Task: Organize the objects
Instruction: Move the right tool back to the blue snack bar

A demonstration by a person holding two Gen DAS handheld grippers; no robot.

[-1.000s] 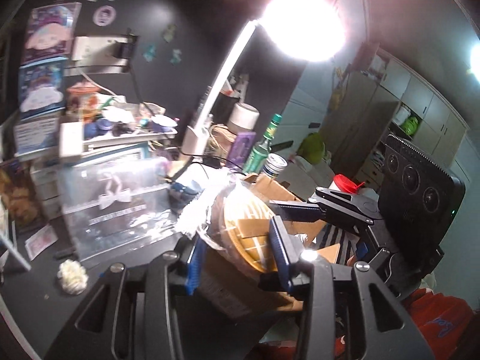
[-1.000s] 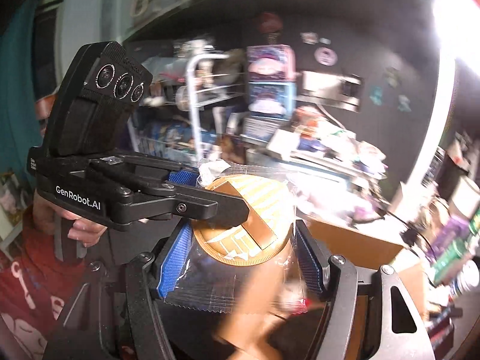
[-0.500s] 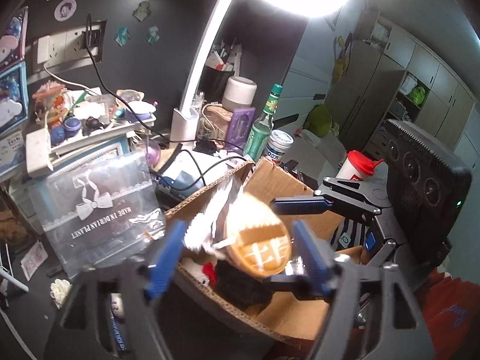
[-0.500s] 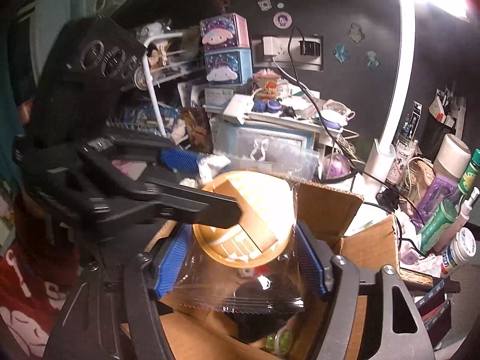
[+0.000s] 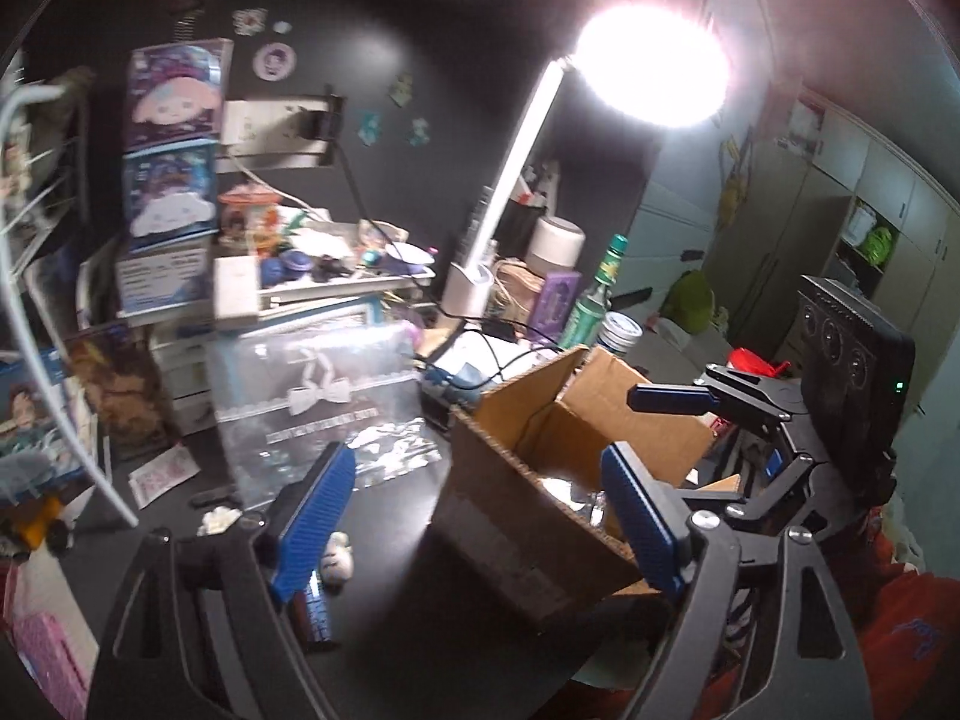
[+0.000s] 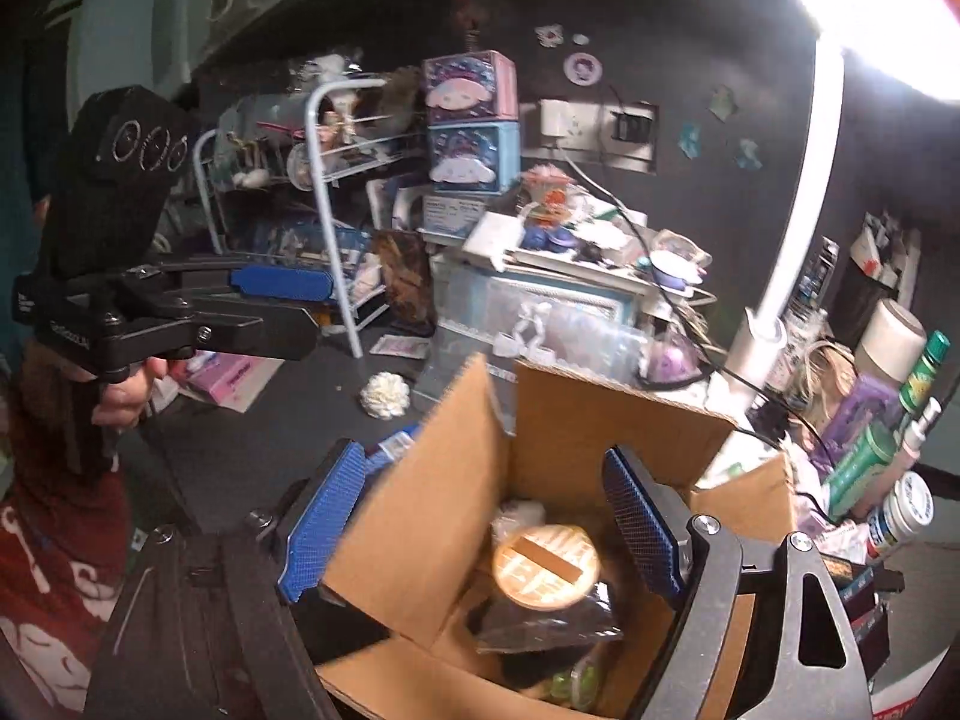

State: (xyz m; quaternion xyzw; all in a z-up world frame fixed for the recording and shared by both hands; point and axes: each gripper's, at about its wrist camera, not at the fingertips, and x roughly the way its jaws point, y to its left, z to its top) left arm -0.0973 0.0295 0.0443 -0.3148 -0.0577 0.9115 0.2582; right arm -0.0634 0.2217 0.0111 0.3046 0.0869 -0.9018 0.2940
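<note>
Looking along the left gripper, its jaws were opening wide with nothing between them, poised over the near-left corner of one cardboard box on the dark desk. From the right gripper, jaws spread and empty, one wrapped round snack lay inside that box. The drop looked done; next, I judged, came choosing another loose item, perhaps the one white flower left of the box.

The round gold-and-white wrapped snack, earlier gripped between both grippers, now lies inside the brown cardboard box; the left gripper's jaws are opening, empty.
</note>
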